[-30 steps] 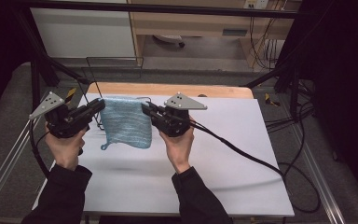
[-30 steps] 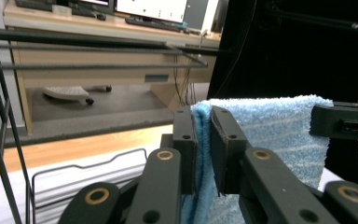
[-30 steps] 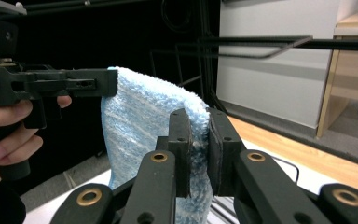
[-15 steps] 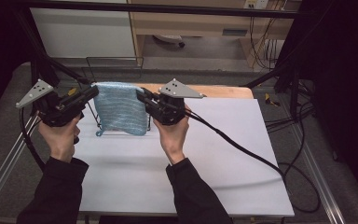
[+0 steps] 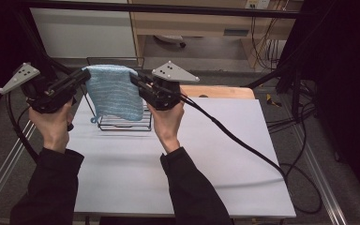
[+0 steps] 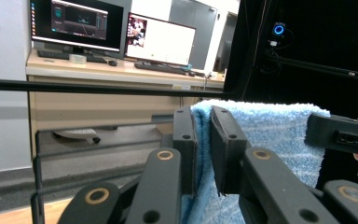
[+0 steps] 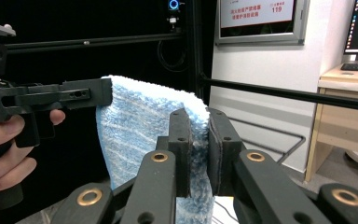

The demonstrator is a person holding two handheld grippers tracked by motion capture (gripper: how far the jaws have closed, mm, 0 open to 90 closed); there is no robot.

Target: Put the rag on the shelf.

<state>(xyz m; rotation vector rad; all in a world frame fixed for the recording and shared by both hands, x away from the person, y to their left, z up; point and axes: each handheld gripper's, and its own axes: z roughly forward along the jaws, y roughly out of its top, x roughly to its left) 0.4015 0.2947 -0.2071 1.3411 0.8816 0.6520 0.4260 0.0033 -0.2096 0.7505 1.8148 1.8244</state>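
A light blue towel [image 5: 114, 93] hangs folded between both grippers, raised above a black wire rack [image 5: 124, 123] on the white table. My left gripper [image 5: 83, 75] is shut on the towel's left top corner; in the left gripper view the cloth [image 6: 270, 135] is pinched between the jaws of that gripper [image 6: 203, 140]. My right gripper [image 5: 136, 78] is shut on the right top corner. In the right gripper view the towel [image 7: 140, 135] runs from my right gripper [image 7: 199, 144] across to the other gripper [image 7: 81, 95]. The towel's lower edge hangs in front of the rack.
The white table surface [image 5: 206, 154] spreads in front and to the right. A wooden board [image 5: 220, 91] lies at the table's back edge. A thick cable [image 5: 234, 138] trails from the right gripper across the table. A black bar [image 6: 98, 87] spans the background.
Both hands have lifted the towel up and toward the far side of the table, so it hangs higher over the wire rack. Both grips have stayed closed on the cloth.
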